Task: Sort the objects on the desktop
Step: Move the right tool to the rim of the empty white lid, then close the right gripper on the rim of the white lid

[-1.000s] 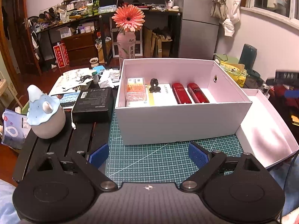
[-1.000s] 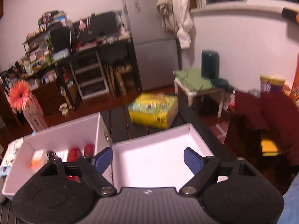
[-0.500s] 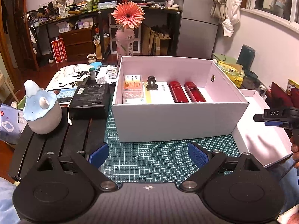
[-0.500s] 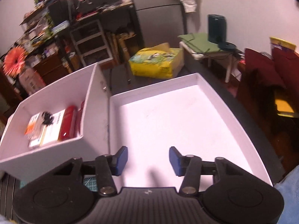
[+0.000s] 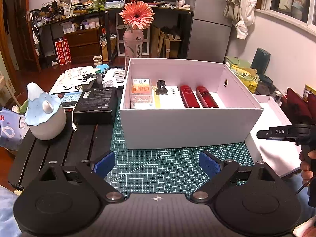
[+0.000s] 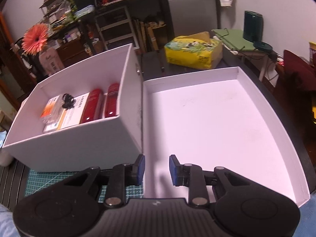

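My left gripper point(image 5: 157, 165) hangs low and level over the green mat point(image 5: 158, 169), jaws spread wide on nothing. My right gripper point(image 6: 156, 169) tilts down at the near corner of the lid point(image 6: 217, 122), its jaws drawn to a narrow gap astride the lid's left wall — one blue pad point(image 6: 140, 167) outside, one inside, not yet pinching it. In the left view my right hand point(image 5: 307, 165) grips the handle at the frame's edge. Beyond, the white box point(image 5: 183, 126) sits on the mat touching the lid, holding two red tubes point(image 5: 198, 96), a carton point(image 5: 141, 93) and a black clip point(image 5: 161, 86). Left of it — a black box point(image 5: 95, 103) and ceramic figure point(image 5: 44, 112); behind, a flower point(image 5: 137, 14).
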